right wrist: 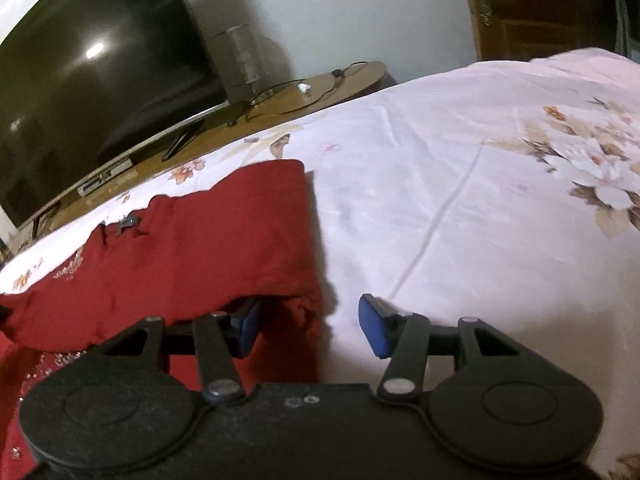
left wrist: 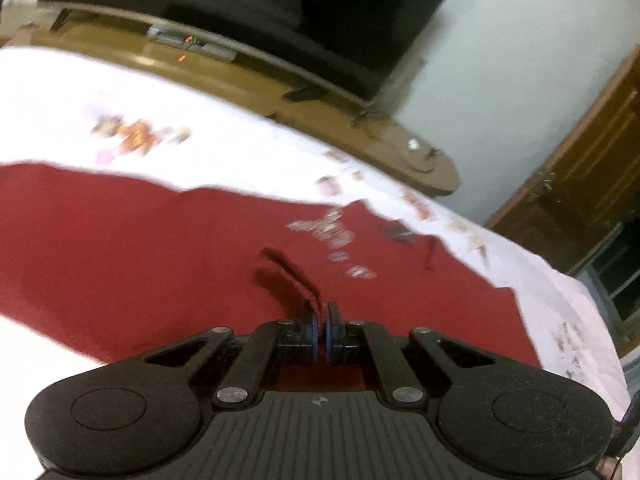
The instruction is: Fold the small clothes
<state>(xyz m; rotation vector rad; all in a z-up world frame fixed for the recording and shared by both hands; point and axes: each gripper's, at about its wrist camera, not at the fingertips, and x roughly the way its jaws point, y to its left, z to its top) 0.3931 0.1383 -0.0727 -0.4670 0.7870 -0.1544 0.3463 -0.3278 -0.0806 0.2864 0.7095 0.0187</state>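
A red garment (left wrist: 168,240) with silver sequin decoration lies spread on a white floral bedsheet (left wrist: 224,128). My left gripper (left wrist: 321,312) is shut on a pinched-up fold of the red fabric, which puckers just ahead of the fingertips. In the right wrist view the red garment (right wrist: 192,240) lies at the left with a folded layer on top. My right gripper (right wrist: 312,324) is open at the garment's right edge. Its left finger (right wrist: 248,328) sits under the raised red edge and its right finger (right wrist: 374,328) is over bare bedsheet (right wrist: 460,184).
A wooden TV stand (left wrist: 248,80) with a large dark television (right wrist: 88,72) runs along the far side of the bed. A set-top box (left wrist: 188,42), cables and a metal cylinder (right wrist: 236,60) sit on it. A wooden door (left wrist: 592,168) is at the right.
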